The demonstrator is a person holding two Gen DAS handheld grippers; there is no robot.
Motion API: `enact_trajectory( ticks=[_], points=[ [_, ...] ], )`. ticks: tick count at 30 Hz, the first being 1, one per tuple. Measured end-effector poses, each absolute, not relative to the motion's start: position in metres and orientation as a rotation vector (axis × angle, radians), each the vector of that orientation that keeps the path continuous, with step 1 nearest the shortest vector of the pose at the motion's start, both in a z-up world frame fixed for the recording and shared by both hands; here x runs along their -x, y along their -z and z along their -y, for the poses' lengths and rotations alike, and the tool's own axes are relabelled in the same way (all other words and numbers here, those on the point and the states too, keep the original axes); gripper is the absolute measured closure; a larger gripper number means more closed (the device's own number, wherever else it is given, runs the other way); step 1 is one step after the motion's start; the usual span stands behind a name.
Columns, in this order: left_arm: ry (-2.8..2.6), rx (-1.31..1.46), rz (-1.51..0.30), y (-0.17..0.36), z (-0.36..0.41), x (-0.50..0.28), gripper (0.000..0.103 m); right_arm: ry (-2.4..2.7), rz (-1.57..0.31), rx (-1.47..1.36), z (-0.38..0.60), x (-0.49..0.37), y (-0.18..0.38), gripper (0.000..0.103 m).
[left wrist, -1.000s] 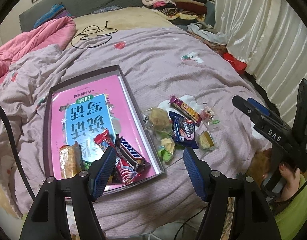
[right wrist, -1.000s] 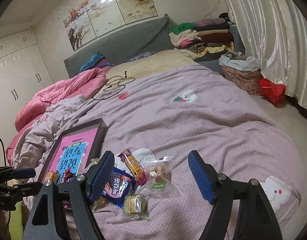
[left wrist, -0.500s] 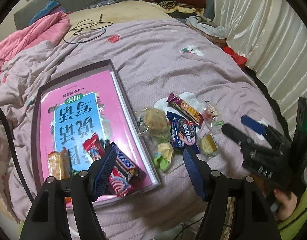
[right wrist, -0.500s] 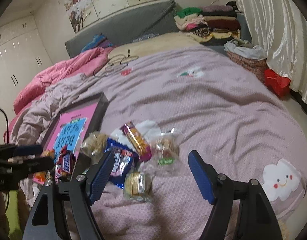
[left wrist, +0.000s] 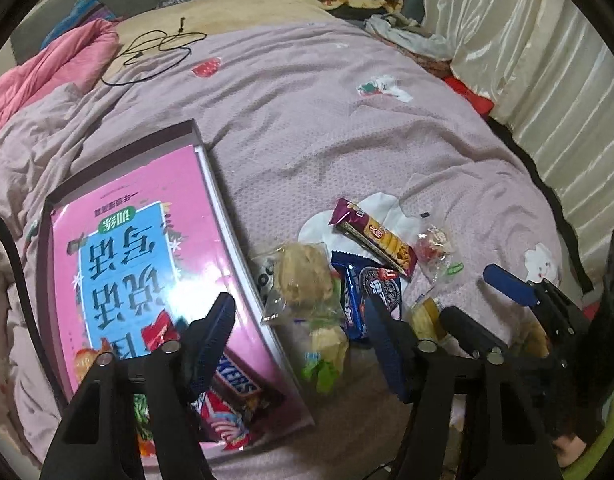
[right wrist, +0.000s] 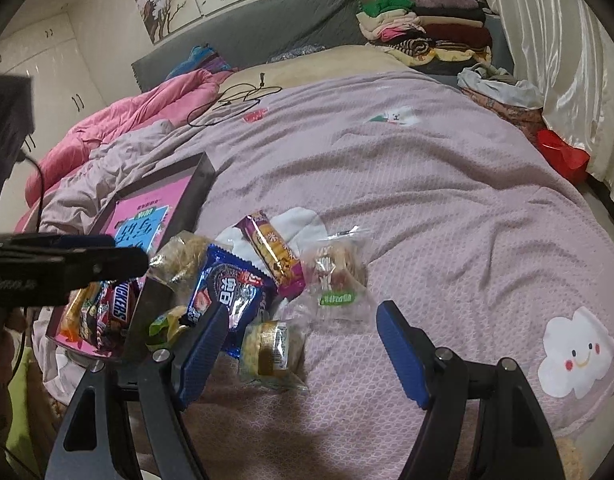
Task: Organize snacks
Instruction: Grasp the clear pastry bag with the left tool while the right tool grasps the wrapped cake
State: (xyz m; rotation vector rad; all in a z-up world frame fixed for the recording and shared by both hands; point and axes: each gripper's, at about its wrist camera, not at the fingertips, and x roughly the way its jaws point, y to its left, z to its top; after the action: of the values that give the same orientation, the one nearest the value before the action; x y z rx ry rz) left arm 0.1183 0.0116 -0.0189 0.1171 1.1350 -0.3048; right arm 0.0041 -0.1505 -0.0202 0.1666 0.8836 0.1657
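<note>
Bed: a mauve quilted bedspread (right wrist: 407, 184) fills the room's middle, a pink duvet (right wrist: 139, 120) bunched at its far left.
Tray: a dark-rimmed box (left wrist: 203, 184) lies left of the loose pile, lined with a pink and blue booklet (left wrist: 147, 240) printed in Chinese characters.
Sorted snacks: a Snickers bar (left wrist: 237, 384) and other wrappers lie at the tray's near end.
Loose snacks: on the bedspread just right of the tray, a blue Oreo-style cookie pack (right wrist: 227, 292), a purple biscuit bar (right wrist: 273, 256) and a clear-wrapped pastry (left wrist: 301, 280).
Left gripper (left wrist: 303, 344): released but narrowing, its jaws straddling the tray's right rim and the green-wrapped sweet (left wrist: 325, 354); nothing pinched.
Right gripper (right wrist: 303, 350): spread wide and empty, hanging just over a small clear-wrapped cake (right wrist: 271, 346).
Doing it well: judging by the frames, each claw should settle squarely round one packet, pinch the wrapper's body rather than its crinkly edge, and avoid snagging the bedspread.
Legible writing: "SNICKERS"; the rest is too small or foreign to make out.
</note>
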Motion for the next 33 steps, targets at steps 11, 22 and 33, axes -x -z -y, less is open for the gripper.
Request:
enact_trajectory(
  ticks=[11,22,33],
  points=[
    [0.308,-0.183,-1.202,0.04,0.005,-0.143,0.061,-0.18,-0.906,-0.172,0.15,-0.008,0.028,0.027],
    [0.287,-0.222,-1.25,0.054,0.015,-0.155,0.062,-0.188,-0.94,-0.152,0.145,-0.012,0.039,0.027],
    [0.269,-0.237,-1.278,0.066,0.022,-0.165,0.059,-0.218,-0.969,-0.061,0.126,-0.011,0.047,0.027]
  ],
)
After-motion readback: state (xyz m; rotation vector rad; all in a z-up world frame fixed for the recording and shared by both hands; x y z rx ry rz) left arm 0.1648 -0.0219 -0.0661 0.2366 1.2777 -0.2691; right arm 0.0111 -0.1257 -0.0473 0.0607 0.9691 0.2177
